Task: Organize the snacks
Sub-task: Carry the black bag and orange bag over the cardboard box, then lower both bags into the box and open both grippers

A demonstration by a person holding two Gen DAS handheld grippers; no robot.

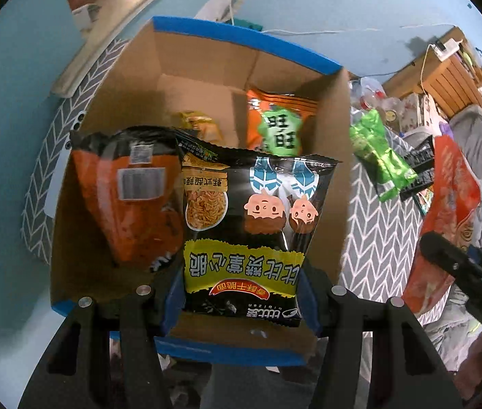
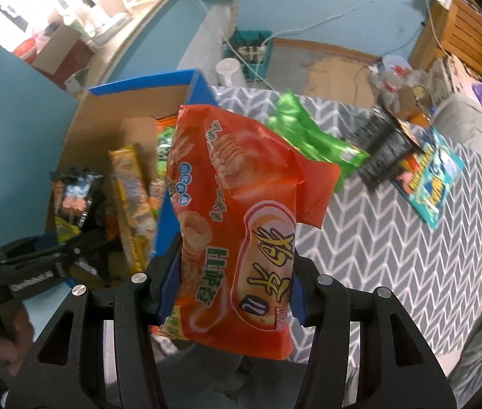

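Observation:
My left gripper point(image 1: 241, 303) is shut on a black and yellow snack bag point(image 1: 251, 225) and holds it over the open cardboard box point(image 1: 207, 54) with blue tape on its rim. In the box lie an orange bag point(image 1: 132, 201), a yellow pack point(image 1: 200, 124) and an orange-green bag point(image 1: 278, 119). My right gripper point(image 2: 232, 293) is shut on a big orange-red chip bag point(image 2: 237, 211), held upright just right of the box point(image 2: 132, 109). The left gripper point(image 2: 53, 259) shows in the right wrist view, the right one point(image 1: 466, 266) in the left wrist view.
The box stands on a grey chevron cloth point(image 2: 394, 238). On the cloth lie a green bag point(image 2: 309, 139), a black bag point(image 2: 384, 143) and a blue bag point(image 2: 428, 177). Clutter and a wooden crate point(image 2: 466, 30) stand at the far right.

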